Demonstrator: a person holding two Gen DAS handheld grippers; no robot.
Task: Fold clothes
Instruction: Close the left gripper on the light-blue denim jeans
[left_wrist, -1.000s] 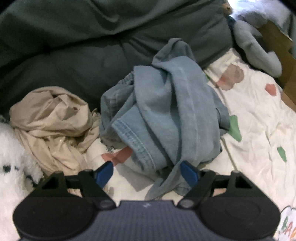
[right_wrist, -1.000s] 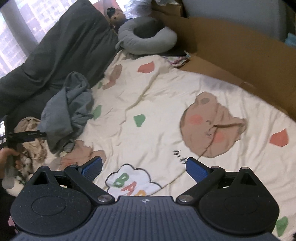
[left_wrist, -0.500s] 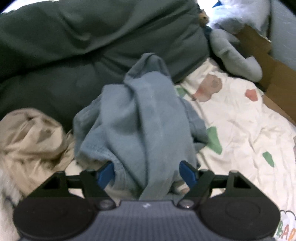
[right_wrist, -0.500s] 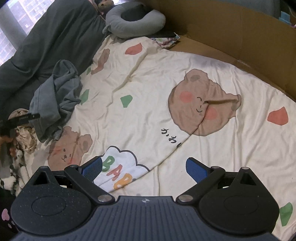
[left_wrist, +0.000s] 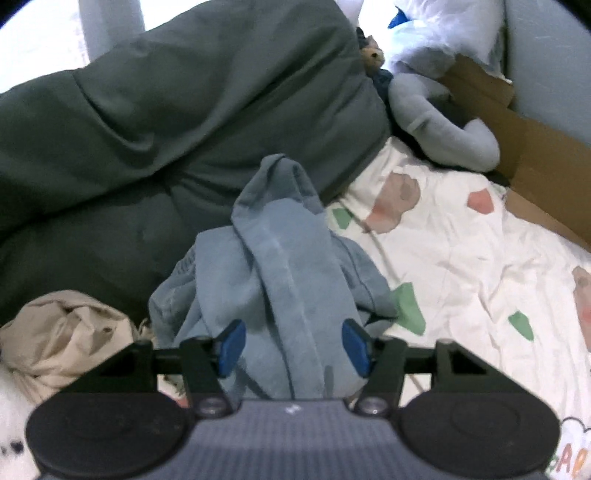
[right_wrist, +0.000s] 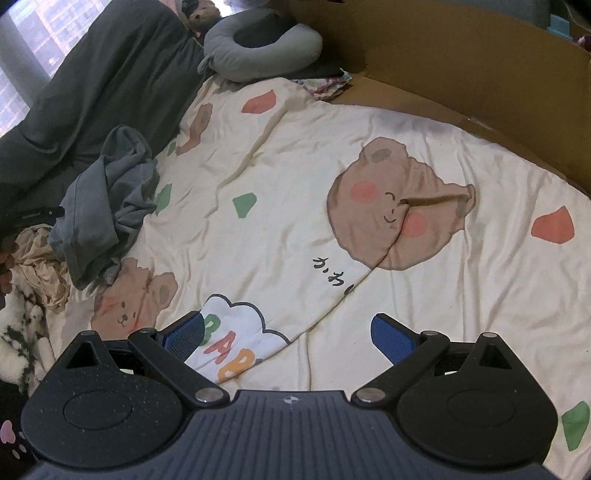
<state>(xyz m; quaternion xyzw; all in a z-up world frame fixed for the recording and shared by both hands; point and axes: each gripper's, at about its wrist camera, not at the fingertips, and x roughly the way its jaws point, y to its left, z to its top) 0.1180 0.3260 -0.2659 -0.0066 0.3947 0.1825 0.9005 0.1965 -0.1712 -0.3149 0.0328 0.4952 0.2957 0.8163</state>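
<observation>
A crumpled grey-blue garment (left_wrist: 284, 258) lies heaped on the bear-print sheet (left_wrist: 461, 258), against a dark green duvet (left_wrist: 147, 129). My left gripper (left_wrist: 293, 347) is low over the garment's near end. Its jaws are closing, and a thick fold of the cloth fills the gap between the blue pads. The right wrist view shows the same garment (right_wrist: 107, 206) at the far left of the sheet (right_wrist: 295, 184). My right gripper (right_wrist: 288, 332) hovers open over the sheet's printed cloud, with nothing between its fingers.
A beige garment (left_wrist: 66, 332) is bunched left of the blue one, beside a white fluffy item (right_wrist: 18, 332). A grey neck pillow (right_wrist: 258, 48) lies at the bed's head. Cardboard (right_wrist: 461, 62) walls the far and right side.
The left gripper has come forward over the blue garment and its jaws have narrowed around a fold. The right gripper has sunk closer to the sheet.
</observation>
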